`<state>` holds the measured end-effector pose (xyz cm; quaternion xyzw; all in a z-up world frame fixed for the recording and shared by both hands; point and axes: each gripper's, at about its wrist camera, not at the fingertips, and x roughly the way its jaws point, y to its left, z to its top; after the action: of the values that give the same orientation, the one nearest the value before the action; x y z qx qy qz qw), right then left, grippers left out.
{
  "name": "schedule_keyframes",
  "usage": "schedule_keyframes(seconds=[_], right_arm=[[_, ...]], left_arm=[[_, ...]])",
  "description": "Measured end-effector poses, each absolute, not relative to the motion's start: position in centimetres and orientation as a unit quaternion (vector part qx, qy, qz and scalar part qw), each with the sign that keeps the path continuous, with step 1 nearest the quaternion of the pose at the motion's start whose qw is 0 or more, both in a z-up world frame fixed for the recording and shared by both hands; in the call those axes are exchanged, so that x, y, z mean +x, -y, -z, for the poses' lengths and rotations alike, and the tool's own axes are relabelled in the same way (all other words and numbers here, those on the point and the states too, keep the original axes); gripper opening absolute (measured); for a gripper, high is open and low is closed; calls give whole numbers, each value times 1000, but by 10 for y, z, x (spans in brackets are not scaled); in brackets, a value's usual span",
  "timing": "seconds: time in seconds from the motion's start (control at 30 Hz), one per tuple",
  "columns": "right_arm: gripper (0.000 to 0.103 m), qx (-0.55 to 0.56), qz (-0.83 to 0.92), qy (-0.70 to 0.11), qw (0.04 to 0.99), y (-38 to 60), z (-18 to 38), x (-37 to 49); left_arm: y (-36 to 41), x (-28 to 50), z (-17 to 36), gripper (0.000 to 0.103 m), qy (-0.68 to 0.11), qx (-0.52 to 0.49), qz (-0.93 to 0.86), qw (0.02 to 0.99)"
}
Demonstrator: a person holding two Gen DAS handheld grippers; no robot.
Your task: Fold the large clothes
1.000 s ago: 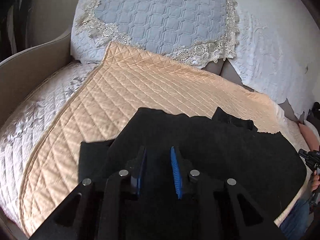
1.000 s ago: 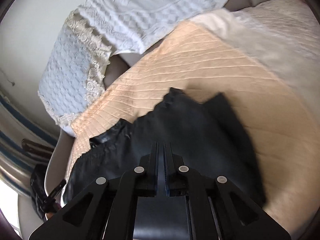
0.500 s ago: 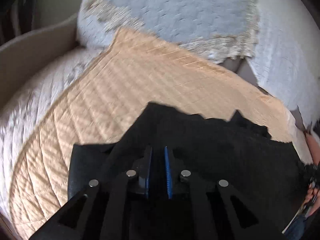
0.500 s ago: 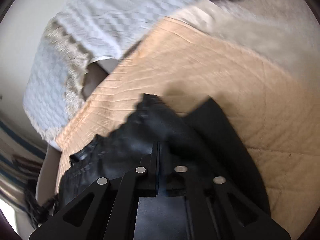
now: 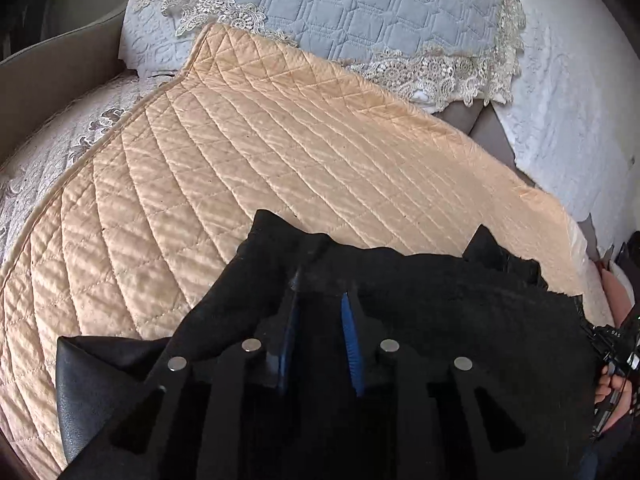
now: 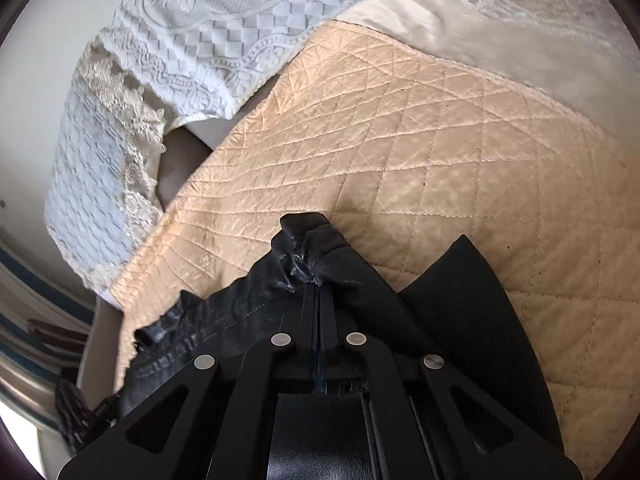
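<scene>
A large black garment (image 5: pixel 440 300) lies on a peach quilted cover (image 5: pixel 260 160) on a bed. In the left wrist view my left gripper (image 5: pixel 320 292) is open, its blue-padded fingers (image 5: pixel 350 332) apart and resting on the black fabric. In the right wrist view my right gripper (image 6: pixel 318 292) is shut on a bunched, leather-like edge of the garment (image 6: pixel 304 256), which wrinkles at the tips. A flat black flap (image 6: pixel 468 300) lies to the right on the peach cover (image 6: pixel 400 140).
A grey-blue quilted pillow with lace trim (image 5: pixel 340 12) and a white textured pillow (image 5: pixel 572 100) lie at the head of the bed. A beige bed frame (image 5: pixel 48 60) curves on the left. The person's other hand (image 5: pixel 612 392) shows at the right edge.
My left gripper closed partway half a second ago and has opened again over the black fabric. My right gripper stayed shut on the garment's edge and carried it further onto the peach cover.
</scene>
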<state>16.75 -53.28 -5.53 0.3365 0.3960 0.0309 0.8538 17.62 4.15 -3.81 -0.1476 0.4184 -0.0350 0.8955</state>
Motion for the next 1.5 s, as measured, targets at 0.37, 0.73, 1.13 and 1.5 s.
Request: schedule_keyframes(seconds=[0.37, 0.73, 1.13, 1.5], right_arm=[[7, 261, -30, -390, 883, 489, -4, 125], [15, 158, -115, -396, 897, 350, -18, 35], [15, 20, -153, -401, 903, 269, -7, 11], [15, -8, -170, -419, 892, 233, 7, 12]], left_arm=[[-20, 139, -1, 31, -398, -92, 23, 912], [5, 46, -3, 41, -391, -54, 19, 919], [2, 21, 6, 41, -396, -50, 1, 917], [-9, 20, 14, 49, -398, -52, 2, 916]])
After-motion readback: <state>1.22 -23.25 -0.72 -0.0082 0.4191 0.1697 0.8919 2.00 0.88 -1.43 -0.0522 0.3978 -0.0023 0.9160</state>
